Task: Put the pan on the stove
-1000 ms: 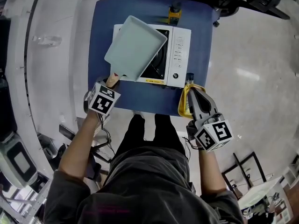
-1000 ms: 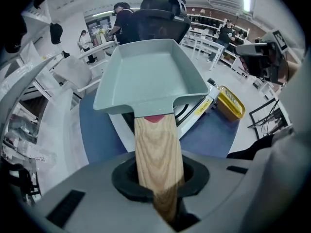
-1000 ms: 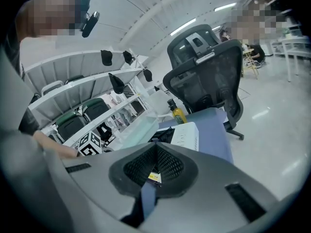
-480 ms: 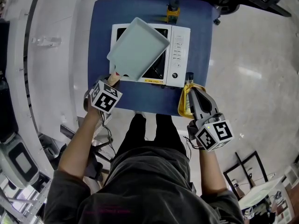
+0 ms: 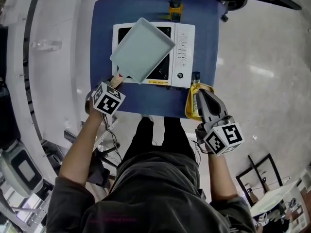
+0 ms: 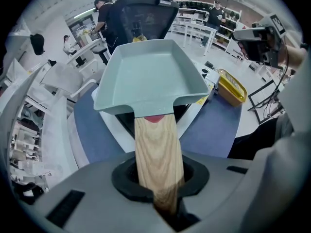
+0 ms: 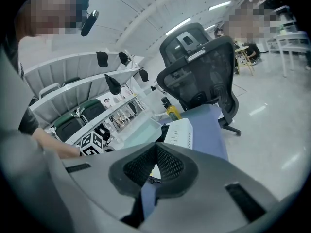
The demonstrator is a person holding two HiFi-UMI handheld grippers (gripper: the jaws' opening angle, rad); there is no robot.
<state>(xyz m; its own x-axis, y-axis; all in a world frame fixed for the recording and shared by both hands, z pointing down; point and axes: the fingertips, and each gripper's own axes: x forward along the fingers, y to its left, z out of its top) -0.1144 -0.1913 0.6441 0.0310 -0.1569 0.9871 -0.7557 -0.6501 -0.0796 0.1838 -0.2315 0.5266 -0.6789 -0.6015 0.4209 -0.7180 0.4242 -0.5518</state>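
Left gripper [image 5: 116, 83] jaws clamped on pan [image 5: 142, 50] handle, right gripper [image 5: 199, 94] jaws together, empty

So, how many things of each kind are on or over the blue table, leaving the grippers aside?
Stove: 1
Pan: 1
Yellow bottle: 1
Yellow tray: 1
Dark-capped item by the tray, kind unclear: 1
Total: 5

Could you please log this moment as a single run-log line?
left gripper: shut on pan handle | pan: over stove, set-down unconfirmed | right gripper: shut, empty
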